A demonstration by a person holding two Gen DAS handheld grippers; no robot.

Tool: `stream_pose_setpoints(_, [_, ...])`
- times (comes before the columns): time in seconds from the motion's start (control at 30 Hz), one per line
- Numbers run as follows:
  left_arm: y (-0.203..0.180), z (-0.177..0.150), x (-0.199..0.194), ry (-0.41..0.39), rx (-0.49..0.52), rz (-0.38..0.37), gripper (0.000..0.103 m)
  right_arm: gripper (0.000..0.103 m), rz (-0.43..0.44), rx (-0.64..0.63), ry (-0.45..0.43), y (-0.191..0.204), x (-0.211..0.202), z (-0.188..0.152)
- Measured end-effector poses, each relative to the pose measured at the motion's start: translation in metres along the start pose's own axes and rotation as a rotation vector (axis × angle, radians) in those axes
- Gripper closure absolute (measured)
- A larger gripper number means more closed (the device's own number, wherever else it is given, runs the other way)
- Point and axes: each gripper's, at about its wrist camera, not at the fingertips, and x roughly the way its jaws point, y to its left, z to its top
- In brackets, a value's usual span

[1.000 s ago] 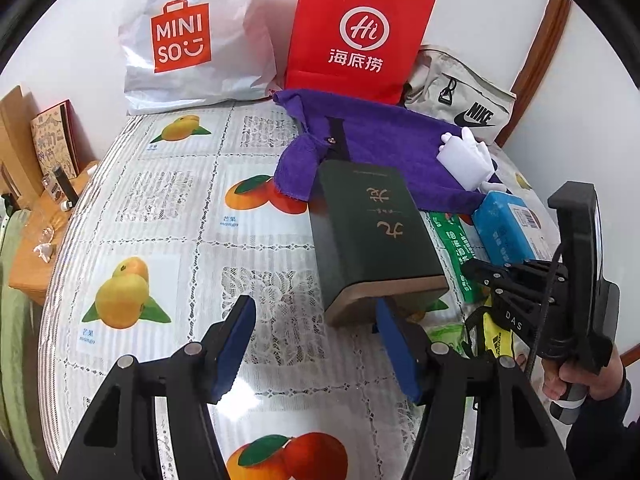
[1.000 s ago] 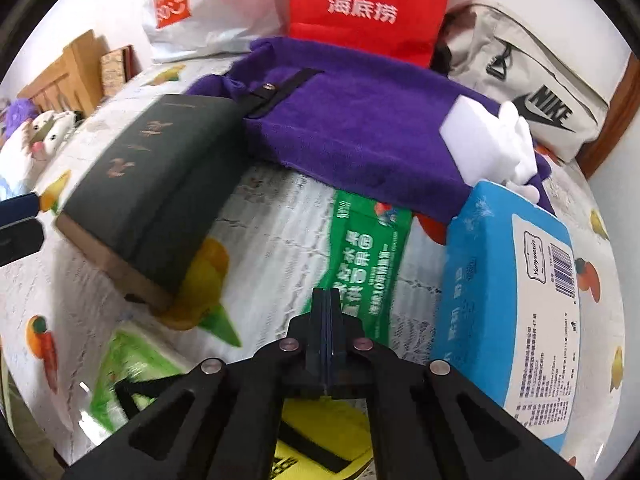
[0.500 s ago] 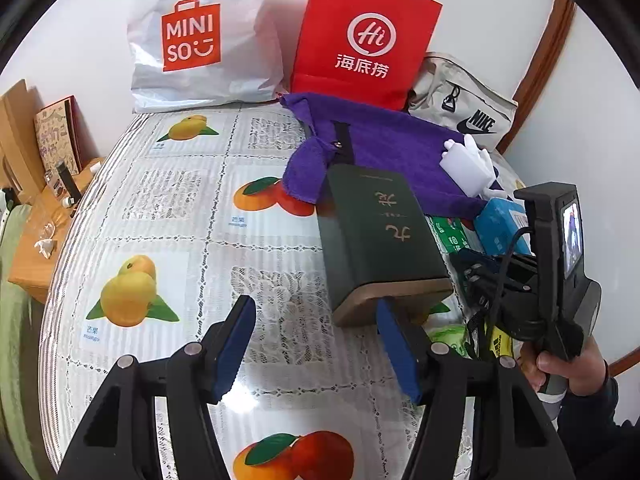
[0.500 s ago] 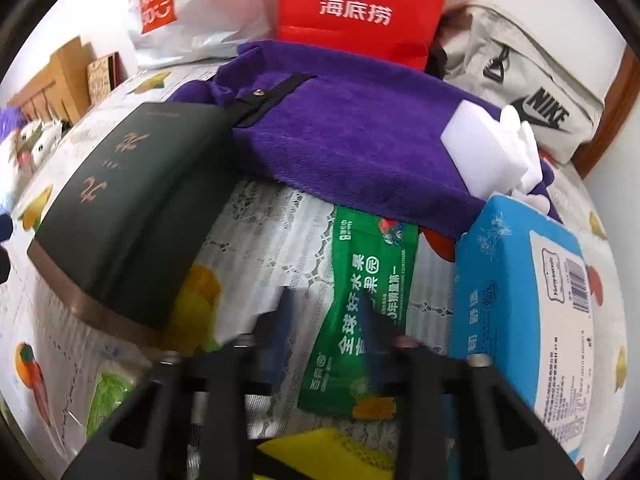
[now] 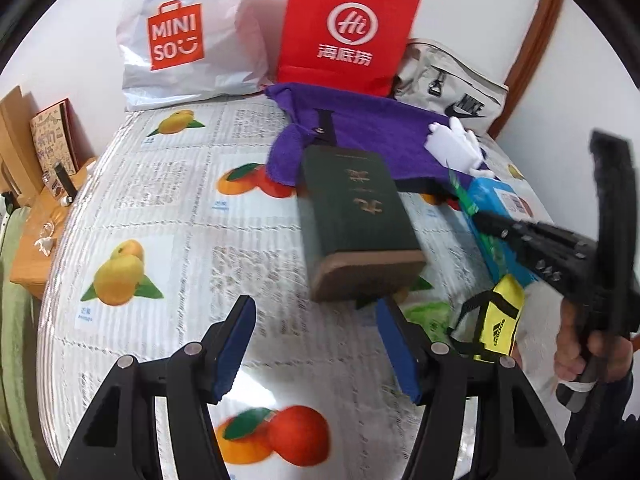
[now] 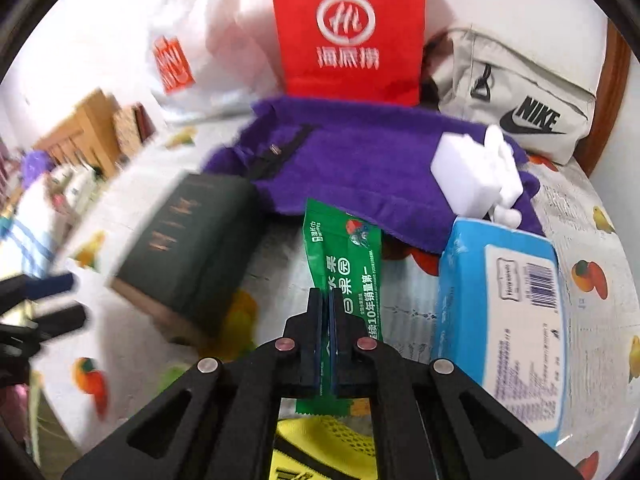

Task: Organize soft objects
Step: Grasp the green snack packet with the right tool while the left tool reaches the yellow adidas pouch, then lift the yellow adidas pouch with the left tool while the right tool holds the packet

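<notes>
Pinching a thin green snack packet (image 6: 344, 248), the right gripper (image 6: 328, 312) has its jaws clamped nearly flat together. A sliver of green film shows between the blue pads. The packet runs lengthwise thru the tips: top end toward the purple towel (image 6: 360, 160), bottom edge poking out under the fingers, above a yellow mesh bag (image 6: 320, 440). Whether the packet rests on the cloth or hangs clear, can't tell. In the left wrist view a hand (image 5: 580, 344) grips the tool's handle at far right; that part is blurred.

The left gripper (image 5: 316, 344) is released, jaws roughly half open, nothing between them but the fruit-print tablecloth (image 5: 160, 200). It hangs over the cloth. Its right pad (image 5: 396, 344) sits just beside the near end of a dark green box (image 5: 352, 216); contact or not, can't tell. The left pad (image 5: 236, 344) is clear of everything.

Other soft stuff:
- The purple towel is spread at the back w/ a black strap across it, and its near edge lies by the box's far end.
- White sponge blocks (image 6: 472, 176) sit on the towel's right side.
- A blue tissue pack (image 6: 500, 300) lies right of the packet, just beside it.

Behind the towel, vs the wall: white Miniso bag (image 5: 180, 40), red paper bag (image 5: 348, 28), beige Nike bag (image 6: 520, 92).
</notes>
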Motion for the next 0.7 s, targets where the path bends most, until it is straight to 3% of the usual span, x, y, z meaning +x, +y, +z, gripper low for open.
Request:
stream_pose_setpoints(0.2, [-0.027, -0.011, -0.004, 0.011, 0.029, -0.004, 0.042, 0.100, 0.052, -0.017, -0.075, -0.002, -0.049, -0.005])
stream_pose_setpoints(0.43, [-0.057, -0.021, 0.000, 0.032, 0.044, -0.056, 0.040, 0.100, 0.036, -0.012, -0.152, -0.023, -0.098, -0.019])
stream_pose_setpoints(0.7, [-0.101, -0.033, 0.018, 0.074, 0.115, -0.154, 0.040, 0.100, -0.003, 0.029, -0.104, -0.059, -0.123, -0.073])
